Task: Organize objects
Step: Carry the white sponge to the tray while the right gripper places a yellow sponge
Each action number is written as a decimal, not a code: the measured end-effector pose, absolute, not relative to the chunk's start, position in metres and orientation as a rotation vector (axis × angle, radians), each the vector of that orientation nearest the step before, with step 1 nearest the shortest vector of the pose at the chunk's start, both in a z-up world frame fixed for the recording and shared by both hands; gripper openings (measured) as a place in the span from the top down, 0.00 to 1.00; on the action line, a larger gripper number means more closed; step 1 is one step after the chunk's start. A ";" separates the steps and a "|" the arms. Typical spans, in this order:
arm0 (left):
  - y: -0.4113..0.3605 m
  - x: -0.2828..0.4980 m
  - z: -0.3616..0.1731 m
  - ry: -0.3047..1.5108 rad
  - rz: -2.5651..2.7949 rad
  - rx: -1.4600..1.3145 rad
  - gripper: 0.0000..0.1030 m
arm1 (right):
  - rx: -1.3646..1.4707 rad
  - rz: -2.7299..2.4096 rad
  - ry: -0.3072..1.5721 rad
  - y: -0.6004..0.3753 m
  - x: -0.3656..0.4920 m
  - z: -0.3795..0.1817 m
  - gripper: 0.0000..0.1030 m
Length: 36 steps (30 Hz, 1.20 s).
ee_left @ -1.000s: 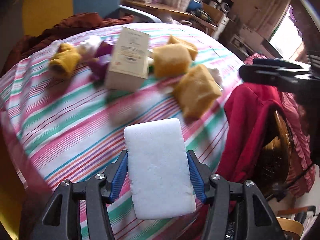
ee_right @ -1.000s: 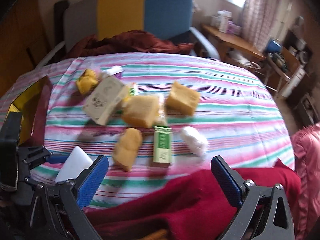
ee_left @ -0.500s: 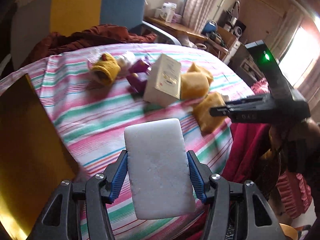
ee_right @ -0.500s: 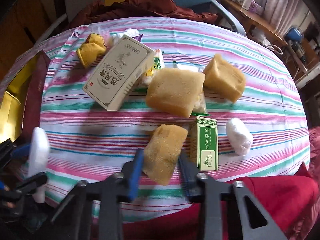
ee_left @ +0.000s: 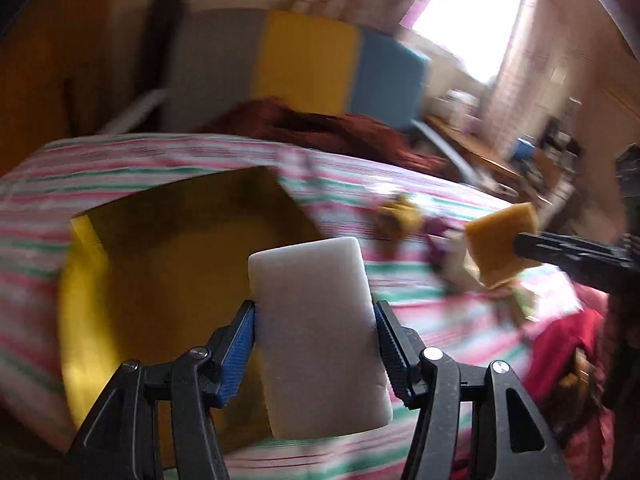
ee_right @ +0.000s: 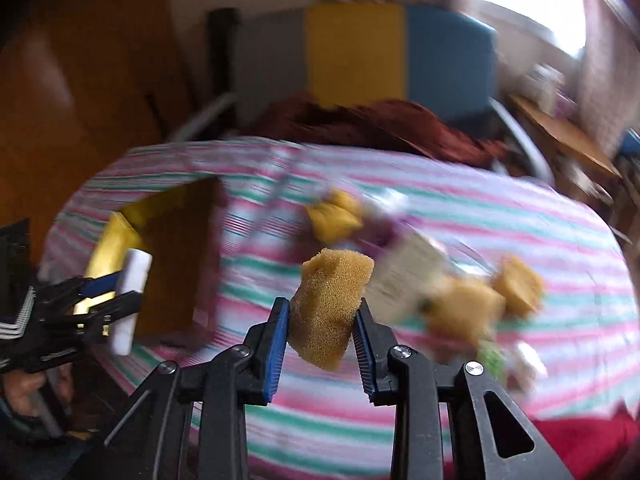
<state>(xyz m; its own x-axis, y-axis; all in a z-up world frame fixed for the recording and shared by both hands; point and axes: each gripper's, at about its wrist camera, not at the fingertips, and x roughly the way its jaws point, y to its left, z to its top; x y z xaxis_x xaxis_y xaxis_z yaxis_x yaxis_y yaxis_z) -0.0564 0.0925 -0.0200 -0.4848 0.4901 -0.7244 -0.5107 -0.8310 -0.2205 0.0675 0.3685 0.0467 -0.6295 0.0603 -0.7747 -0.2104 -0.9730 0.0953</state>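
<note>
My left gripper (ee_left: 314, 320) is shut on a white foam block (ee_left: 320, 332) and holds it over the open yellow-lined box (ee_left: 160, 264) on the striped table. The block and the left gripper also show in the right wrist view (ee_right: 134, 300), at the box (ee_right: 176, 264). My right gripper (ee_right: 320, 328) is shut on a yellow sponge (ee_right: 328, 304), lifted above the table; the sponge also shows in the left wrist view (ee_left: 500, 244).
Blurred on the striped tablecloth (ee_right: 440, 208): more yellow sponges (ee_right: 520, 284), a beige carton (ee_right: 404, 276), a small yellow cloth item (ee_right: 332, 216). A red cloth (ee_right: 592, 452) lies at the near right edge. A grey, yellow and blue chair (ee_right: 360, 48) stands behind the table.
My right gripper closed on a yellow sponge and lifted it off the table. My left gripper swung left with the white block, bringing it over the yellow box.
</note>
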 end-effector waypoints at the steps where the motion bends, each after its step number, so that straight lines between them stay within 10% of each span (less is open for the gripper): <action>1: 0.078 -0.062 -0.023 0.018 2.342 -1.140 0.42 | -1.272 2.726 0.254 0.355 0.055 0.047 0.69; 7: 0.015 -0.075 -0.043 -0.031 2.537 -1.279 0.29 | -1.365 2.930 0.270 0.268 -0.019 0.036 0.61; 11: -0.010 -0.071 -0.056 -0.074 2.572 -1.323 0.24 | -1.433 3.042 0.325 0.218 -0.041 0.030 0.17; 28: 0.000 -0.049 -0.022 0.104 2.776 -1.166 0.21 | -1.080 2.787 -0.348 0.164 0.003 0.001 0.00; 36: 0.007 -0.038 -0.015 0.182 2.837 -1.124 0.21 | -1.062 2.886 -0.154 0.179 0.013 -0.005 0.00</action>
<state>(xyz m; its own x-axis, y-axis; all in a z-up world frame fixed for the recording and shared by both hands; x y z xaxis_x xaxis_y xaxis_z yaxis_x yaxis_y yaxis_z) -0.0377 0.0068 -0.0147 -0.7267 0.0348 -0.6861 -0.1220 -0.9894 0.0791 0.0131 0.1788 -0.0049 -0.7604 0.0931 -0.6427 -0.0242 -0.9931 -0.1151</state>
